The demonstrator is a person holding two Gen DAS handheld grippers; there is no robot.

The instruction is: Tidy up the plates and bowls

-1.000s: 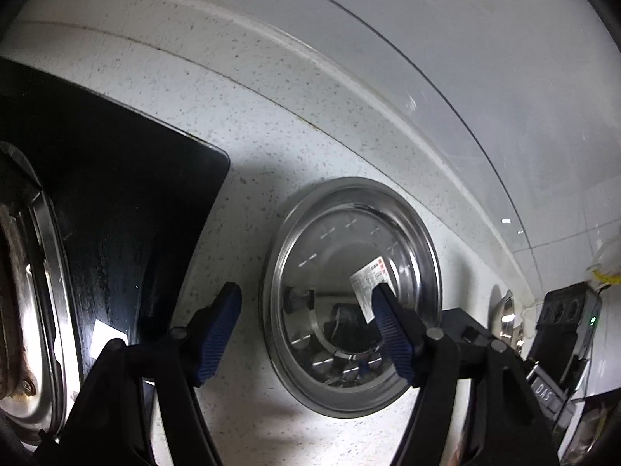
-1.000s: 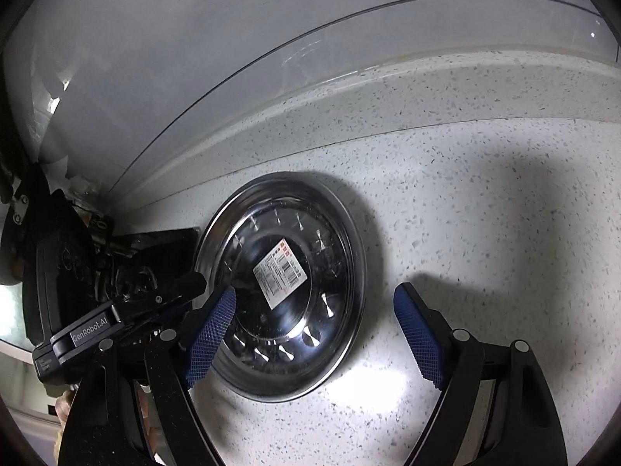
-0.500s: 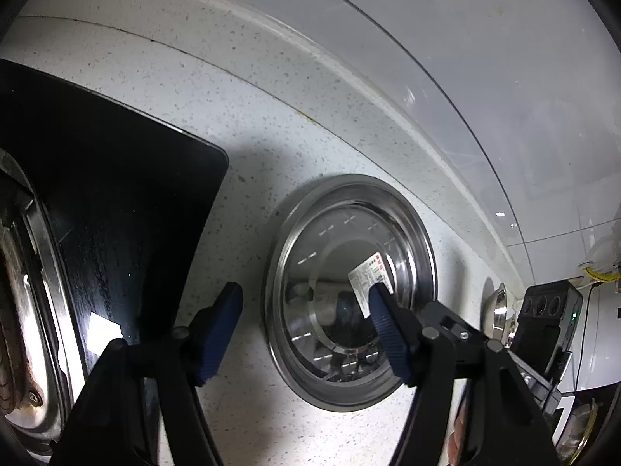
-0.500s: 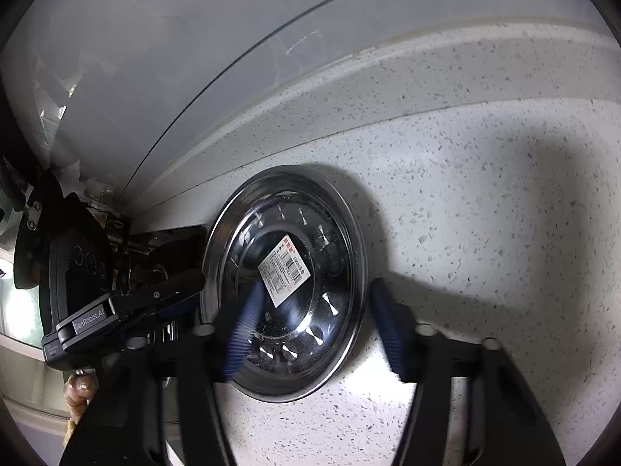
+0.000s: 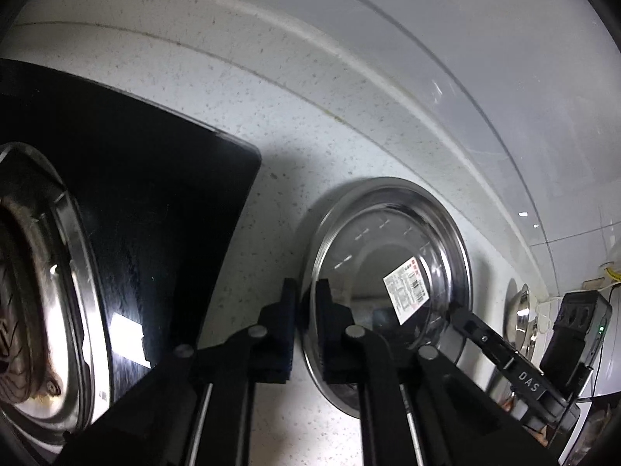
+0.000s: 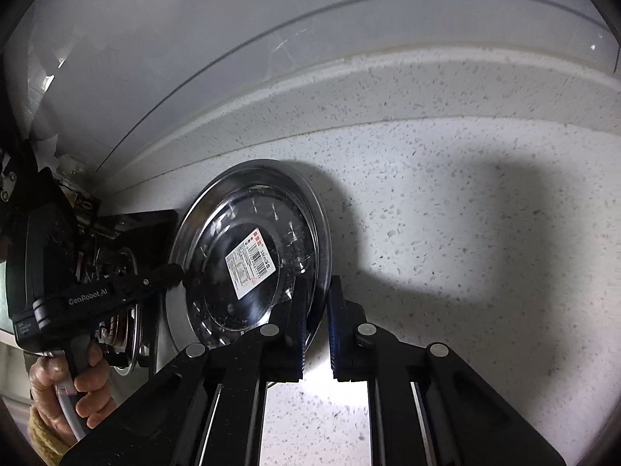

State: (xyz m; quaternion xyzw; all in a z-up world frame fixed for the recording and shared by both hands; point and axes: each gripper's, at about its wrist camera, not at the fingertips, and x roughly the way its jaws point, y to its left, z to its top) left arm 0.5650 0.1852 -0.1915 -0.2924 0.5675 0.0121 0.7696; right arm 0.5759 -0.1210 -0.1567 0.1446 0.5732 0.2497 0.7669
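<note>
Steel plate [image 5: 388, 272] at lower centre of frame on speckled counter [image 6: 465, 213], rim clamped at opposite edges by left gripper [image 5: 306, 310] and right gripper [image 6: 316, 310].

A speckled white countertop [image 6: 485, 233] bears a steel plate [image 6: 217, 229] and black cooktop [image 5: 155, 202].

plates: one [image 5: 388, 233], steel, on the surface [image 5: 271, 124]
labels on plate: one [image 5: 405, 295]
claws: two, left claw [image 5: 306, 310] at the plate's 9 o'clock rim, right claw [image 6: 315, 318] at its 3 o'clock rim
stove burners: one [image 5: 35, 283]
bowls: one [image 5: 520, 310], at 3 o'clock in the left wrist view
hands: one [image 6: 70, 388]
</note>
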